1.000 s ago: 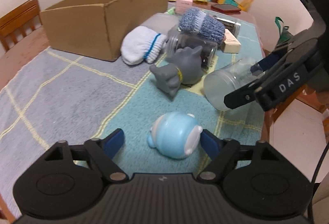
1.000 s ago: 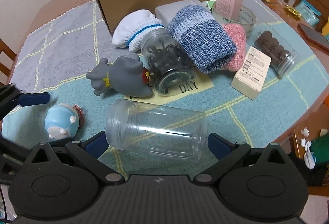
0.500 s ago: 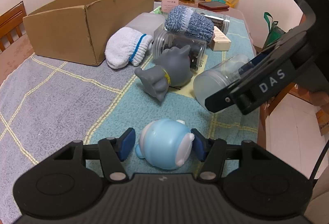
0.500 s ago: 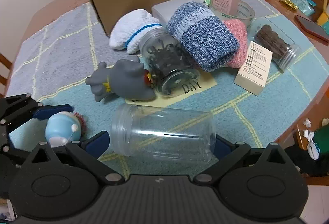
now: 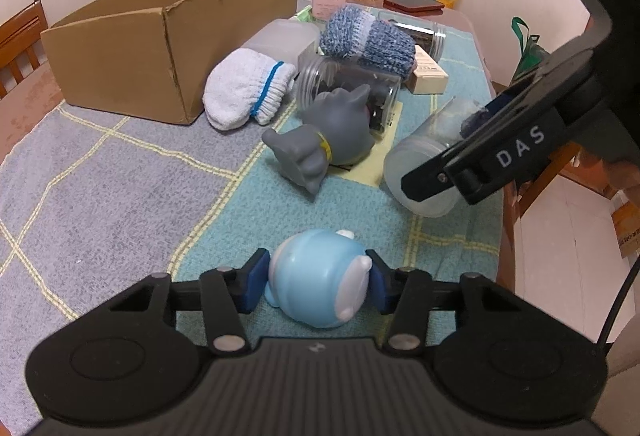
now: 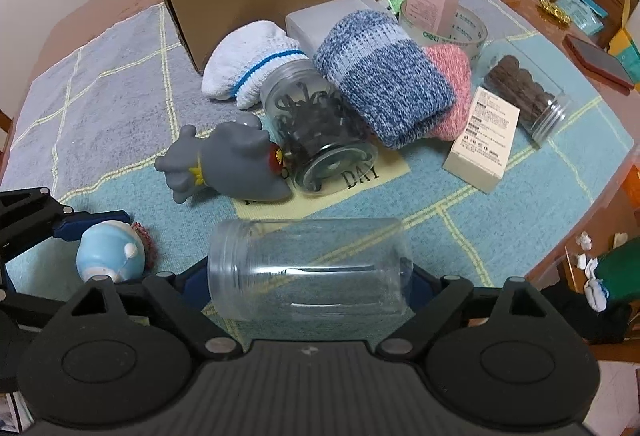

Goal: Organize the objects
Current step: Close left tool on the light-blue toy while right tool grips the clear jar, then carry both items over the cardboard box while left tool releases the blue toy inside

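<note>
A: Which step is in hand?

B: Two things are being gripped at one time. The blue toy lies on the surface, at the near edge of the cloth, and the left gripper is closed on it: both pads are pressed on its sides. It is not yet lifted, as far as can be judged.

A: And the other side?

B: The empty jar lies on its side, and the right gripper is placed around it end to end. Its jaws are closing; the pads are seen at the mouth and at the base, but whether they already press cannot be told.

A: What is called for next?

B: The closing on the jar must be finished first. Then both things should be raised straight up, so that the grey toy just beyond is not pushed. The box stands open at the far left, and it is probably the place where the things are to be put. The jar is smooth and held by its ends, so it could slip if it is tilted.
</note>
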{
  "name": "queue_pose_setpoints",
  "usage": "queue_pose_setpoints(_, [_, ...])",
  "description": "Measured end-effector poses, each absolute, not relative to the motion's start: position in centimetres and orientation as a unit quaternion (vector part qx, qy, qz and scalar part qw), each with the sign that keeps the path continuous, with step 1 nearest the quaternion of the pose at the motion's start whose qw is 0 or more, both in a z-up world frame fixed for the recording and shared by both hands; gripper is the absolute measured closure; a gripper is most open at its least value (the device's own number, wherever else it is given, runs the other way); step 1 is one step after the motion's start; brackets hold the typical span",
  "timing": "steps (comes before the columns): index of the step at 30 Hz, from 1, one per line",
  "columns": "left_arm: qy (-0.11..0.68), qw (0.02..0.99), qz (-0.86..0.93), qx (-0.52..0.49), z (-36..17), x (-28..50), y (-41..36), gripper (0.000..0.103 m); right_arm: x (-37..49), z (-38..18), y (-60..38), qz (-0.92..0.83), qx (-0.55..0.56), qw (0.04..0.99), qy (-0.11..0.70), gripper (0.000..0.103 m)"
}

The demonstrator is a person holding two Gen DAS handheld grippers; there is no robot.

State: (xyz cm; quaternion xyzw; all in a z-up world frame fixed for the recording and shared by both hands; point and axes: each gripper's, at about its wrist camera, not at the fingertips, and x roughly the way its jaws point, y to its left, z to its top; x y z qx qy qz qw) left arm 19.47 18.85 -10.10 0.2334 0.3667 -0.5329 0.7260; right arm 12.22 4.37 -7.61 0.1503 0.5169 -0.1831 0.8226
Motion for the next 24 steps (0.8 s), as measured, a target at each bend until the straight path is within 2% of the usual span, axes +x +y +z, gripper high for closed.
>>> queue_pose_setpoints(10, [0.392, 0.721, -0.522, 0.232, -8.2, 19.9, 18.5, 0.055, 11.8, -5.1, 4.3, -0.159, 0.126, 0.834, 0.513, 0.010])
queue_pose_setpoints(24, [0.380, 0.768, -0.464, 0.226, -1.1, 23.3, 15.3, 0.055, 14.6, 1.6, 0.8, -0.089, 0.070, 0.873, 0.474, 0.010])
